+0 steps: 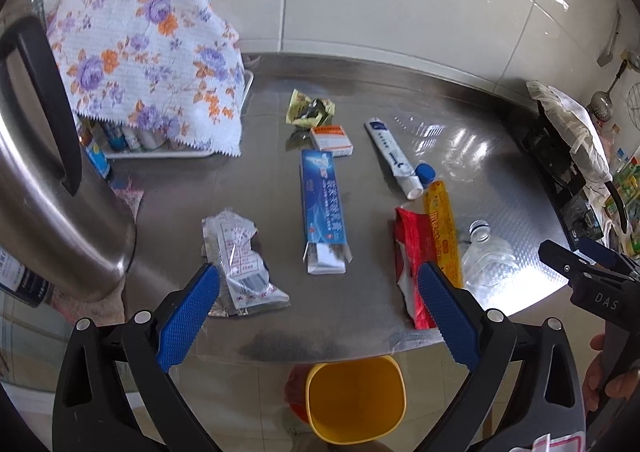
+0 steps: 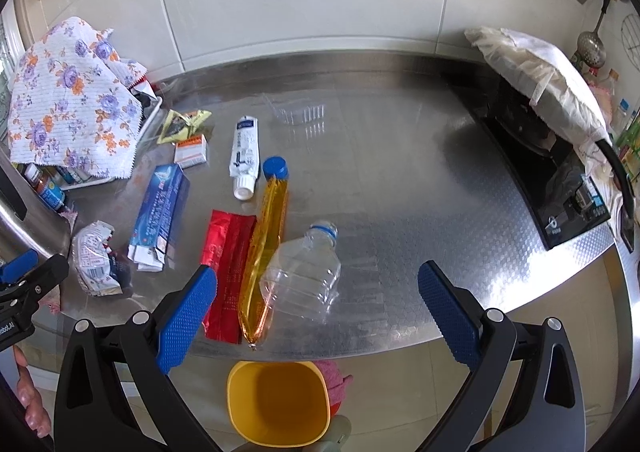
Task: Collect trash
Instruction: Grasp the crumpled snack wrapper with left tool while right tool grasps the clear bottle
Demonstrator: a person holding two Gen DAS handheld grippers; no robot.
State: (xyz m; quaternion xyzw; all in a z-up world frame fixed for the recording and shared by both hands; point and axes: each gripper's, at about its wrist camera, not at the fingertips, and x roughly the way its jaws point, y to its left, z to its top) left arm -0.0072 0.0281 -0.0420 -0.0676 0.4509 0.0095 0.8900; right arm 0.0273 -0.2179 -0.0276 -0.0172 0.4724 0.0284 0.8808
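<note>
Trash lies on a steel counter (image 1: 360, 124): a crumpled silver wrapper (image 1: 240, 260), a blue toothpaste box (image 1: 322, 208), a small orange-white box (image 1: 332, 140), a yellow-green wrapper (image 1: 310, 108), a white tube (image 1: 394, 156), a blue cap (image 1: 425, 173), a red wrapper (image 2: 226, 268), a yellow sausage stick (image 2: 266, 248) and a clear plastic bottle (image 2: 304, 272). A yellow bin (image 1: 356, 404) stands on the floor below the counter's front edge; it also shows in the right wrist view (image 2: 278, 408). My left gripper (image 1: 318, 316) is open and empty above the front edge. My right gripper (image 2: 318, 316) is open and empty near the bottle.
A steel kettle (image 1: 52, 180) stands at the left. A floral cloth (image 1: 144, 48) covers a tray of small bottles. A black stove (image 2: 552, 180) with a cloth-covered pan (image 2: 536, 76) is at the right. A pink cloth (image 2: 336, 380) lies by the bin.
</note>
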